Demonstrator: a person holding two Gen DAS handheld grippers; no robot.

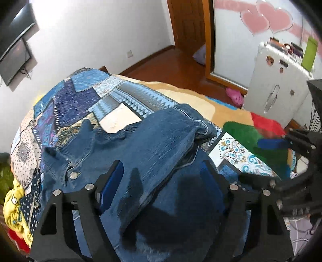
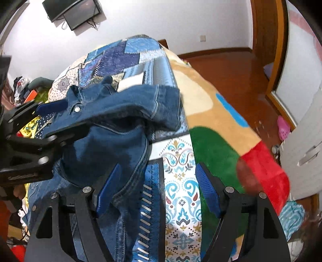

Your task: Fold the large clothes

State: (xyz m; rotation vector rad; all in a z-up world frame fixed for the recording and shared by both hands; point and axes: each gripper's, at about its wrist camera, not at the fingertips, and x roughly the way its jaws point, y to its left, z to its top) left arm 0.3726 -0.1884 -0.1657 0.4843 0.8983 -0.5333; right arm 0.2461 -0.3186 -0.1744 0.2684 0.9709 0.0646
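Right under my left gripper [image 1: 161, 181], jaws spread wide and gripping nothing, the denim jacket [image 1: 140, 145] lies bunched on the bed; the blue pads stand either side of the cloth, not pinching. My right gripper [image 2: 157, 189] also stands wide apart and empty: its left pad sits over the jacket's edge seam, its right pad over the patterned bedspread [image 2: 179, 181]. Just ahead of both grippers a folded-over flap of denim humps up loosely, a metal button [image 2: 77, 109] showing at its left end. Right of my right gripper, a green and red blanket [image 2: 221, 153]. Further ahead, more patchwork spread, then the wood floor [image 2: 231, 70] and the white wall with a TV [image 2: 72, 12].

Risks, my read: the flap looks puffy and uneven, so it may slide or spring open with nothing pinning it. A grab from here could catch the bedspread with the denim, since the right pads straddle both. Thick layered seams could slip from a shallow pinch.
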